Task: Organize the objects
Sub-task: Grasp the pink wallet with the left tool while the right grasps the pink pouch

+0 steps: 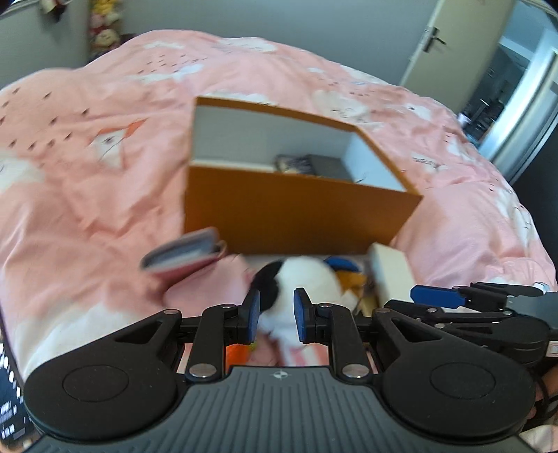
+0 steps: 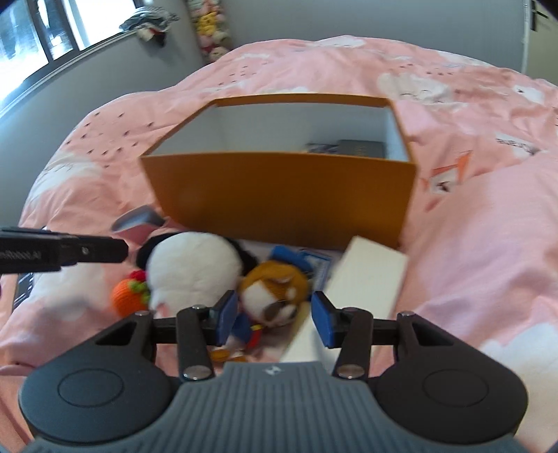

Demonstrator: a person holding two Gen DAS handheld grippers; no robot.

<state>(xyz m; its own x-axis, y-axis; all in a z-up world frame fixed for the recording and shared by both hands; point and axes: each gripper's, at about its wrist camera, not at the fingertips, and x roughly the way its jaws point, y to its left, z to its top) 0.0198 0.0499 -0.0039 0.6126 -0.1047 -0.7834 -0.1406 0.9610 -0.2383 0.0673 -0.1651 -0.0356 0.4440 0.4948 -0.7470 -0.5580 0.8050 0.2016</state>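
Observation:
An open orange box (image 1: 296, 209) (image 2: 279, 195) stands on the pink bed, with dark flat items (image 1: 314, 163) (image 2: 348, 148) inside. In front of it lie a white-and-black plush (image 1: 303, 278) (image 2: 191, 271), an orange-and-white plush (image 2: 275, 289), a small orange knitted toy (image 2: 127, 296), a blue card (image 2: 303, 261), a white box (image 1: 390, 271) (image 2: 362, 278) and a grey-pink pouch (image 1: 185, 254) (image 2: 139, 219). My left gripper (image 1: 277, 315) is open, its pads either side of the white plush. My right gripper (image 2: 273, 320) is open above the orange plush.
The pink patterned duvet (image 1: 87, 191) (image 2: 488, 226) covers the bed. A door (image 1: 453, 45) stands at the far right in the left view. A window (image 2: 52, 38) and stacked plush toys (image 2: 212, 31) are by the wall.

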